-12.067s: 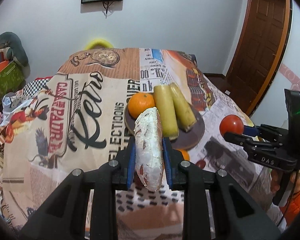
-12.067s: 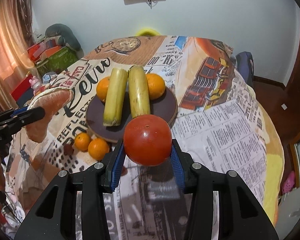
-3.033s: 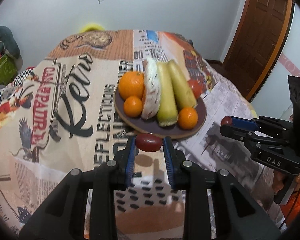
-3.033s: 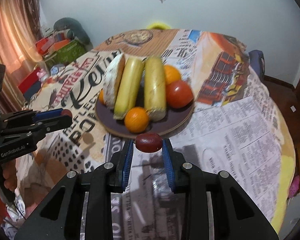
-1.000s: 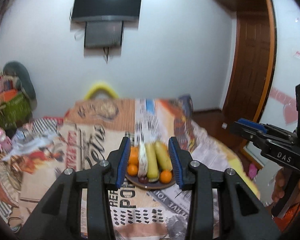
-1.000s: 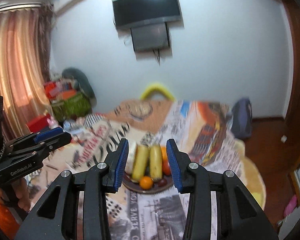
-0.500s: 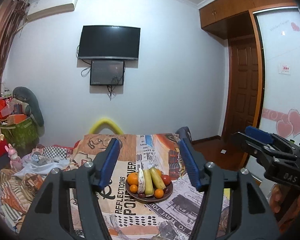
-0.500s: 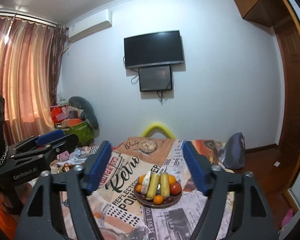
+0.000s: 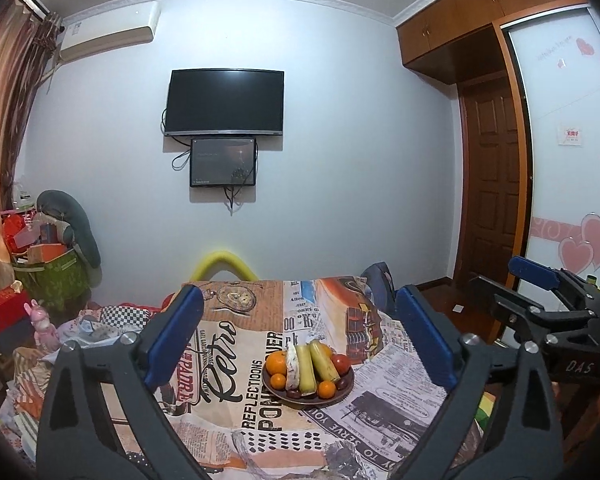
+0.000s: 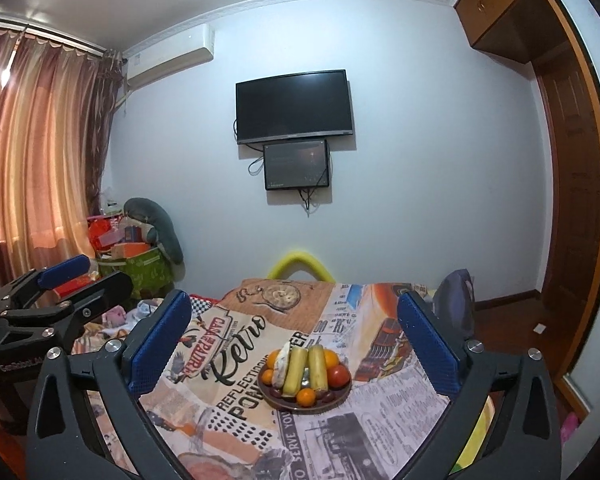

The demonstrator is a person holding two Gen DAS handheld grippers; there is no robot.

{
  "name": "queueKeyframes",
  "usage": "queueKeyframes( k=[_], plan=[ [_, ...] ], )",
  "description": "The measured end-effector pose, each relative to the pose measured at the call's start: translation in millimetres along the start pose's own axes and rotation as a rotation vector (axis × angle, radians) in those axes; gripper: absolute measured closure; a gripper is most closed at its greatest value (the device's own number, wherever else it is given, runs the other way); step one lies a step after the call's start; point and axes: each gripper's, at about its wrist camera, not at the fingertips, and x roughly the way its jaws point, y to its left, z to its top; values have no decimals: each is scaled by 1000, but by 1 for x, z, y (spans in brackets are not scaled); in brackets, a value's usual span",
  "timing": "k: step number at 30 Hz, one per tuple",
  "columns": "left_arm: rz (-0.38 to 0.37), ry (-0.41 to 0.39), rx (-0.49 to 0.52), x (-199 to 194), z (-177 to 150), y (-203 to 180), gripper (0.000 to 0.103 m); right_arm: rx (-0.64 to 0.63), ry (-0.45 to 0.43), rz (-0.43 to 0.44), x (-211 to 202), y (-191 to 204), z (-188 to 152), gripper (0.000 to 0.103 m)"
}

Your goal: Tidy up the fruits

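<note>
On the newsprint-patterned bench cloth [image 9: 236,408], well ahead of both tools, sits the plate [image 9: 342,392] with all the fruit on it: big orange [image 9: 276,362], two small oranges [image 9: 326,389], two yellow-green pieces [image 9: 306,368] side by side, a white-skinned piece [image 9: 292,368], tomato [image 9: 341,363], dark small fruits at the plate's near rim (too small to name). Left tool [image 9: 298,346] has its jaws spread wide, nothing between them; right tool [image 10: 296,344] likewise spread and empty. No loose fruit visible off the plate, so sorting looks finished, judging by this. Step in hand is probably retreat/hold: keep both tools level, apart from each other, clear of the plate so nothing gets nudged.
</note>
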Motion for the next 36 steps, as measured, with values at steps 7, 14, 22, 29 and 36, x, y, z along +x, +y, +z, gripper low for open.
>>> queueKeyframes(
  k=[7,14,22,29,36],
  plan=[
    [-2,7,-6,-1,-1,-1,2,4,5,-2,-6,-2,-3,0],
    [-5,11,-9,1,-3,-1,1,6,7,-2,-6,-2,-2,0],
    [-5,14,-12,2,-4,-1,1,6,8,0,-7,-2,-2,0],
    [-9,14,-11,2,-3,-1,1,5,8,-1,-8,-2,-2,0],
    [-10,12,-5,2,-3,-4,1,5,6,-1,-8,-2,0,0]
  ],
)
